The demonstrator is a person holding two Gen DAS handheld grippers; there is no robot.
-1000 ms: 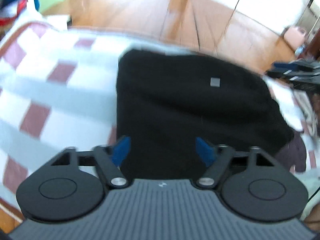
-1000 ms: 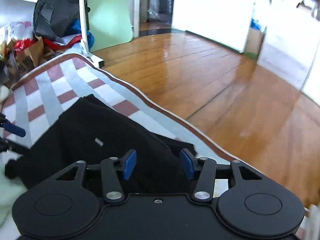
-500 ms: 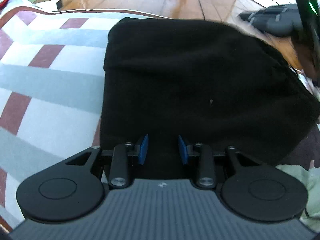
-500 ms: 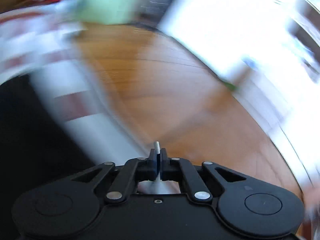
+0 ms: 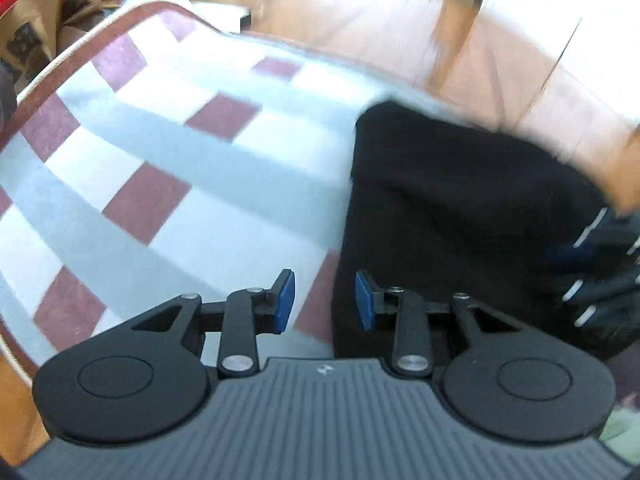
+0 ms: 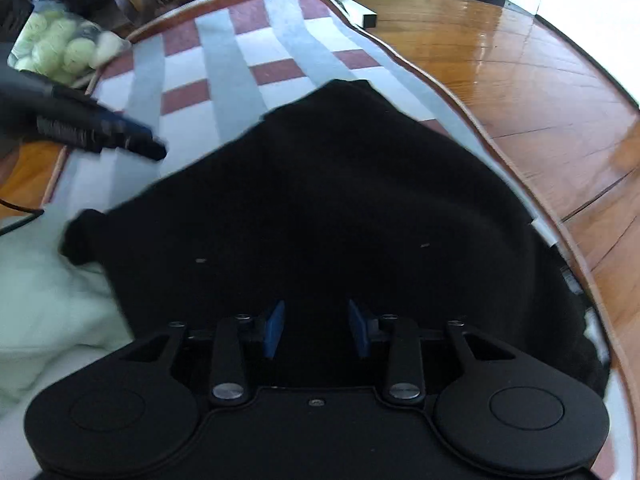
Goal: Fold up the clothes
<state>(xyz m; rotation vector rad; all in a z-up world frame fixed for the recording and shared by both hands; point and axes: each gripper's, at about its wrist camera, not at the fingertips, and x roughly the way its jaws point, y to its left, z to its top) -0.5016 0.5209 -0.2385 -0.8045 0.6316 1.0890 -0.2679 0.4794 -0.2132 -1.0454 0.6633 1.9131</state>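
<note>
- Black garment (image 6: pixel 328 216) lies as a compact, roughly squared bundle on the checked mat (image 5: pixel 168 152); looks folded already, edges fairly even, so likely near the end of this piece.
- Left wrist view: garment fills the 1–4 o'clock area, its left edge running straight down toward 6 o'clock.
- Left gripper (image 5: pixel 325 300) has its jaws parted moderately wide and holds nothing. The blue pads (image 5: pixel 285 298) straddle the garment's left edge: one over the mat, one over the cloth. Probably placed there to take that edge or square it up.
- Cannot tell whether the left pads touch the fabric or hover just above it; the view is blurred.
- Right gripper (image 6: pixel 316 330) is also parted and empty, both pads over black cloth at 6 o'clock of its own view, aimed along the bundle. Likely there to press it flat or to pick up the near hem.
- The left tool shows blurred at 9–10 o'clock in the right wrist view, beside the garment's far corner.
- Pale green cloth (image 6: pixel 44 304) bunched at 8 o'clock in the right wrist view, touching the black piece; probably next in line.
- Wooden floor (image 6: pixel 540 92) at 1–3 o'clock; the garment's right edge sits close to the mat border, so a careless pull could drag it off.
- Clutter of bags (image 5: pixel 28 28) at 11 o'clock in the left wrist view, well apart.
</note>
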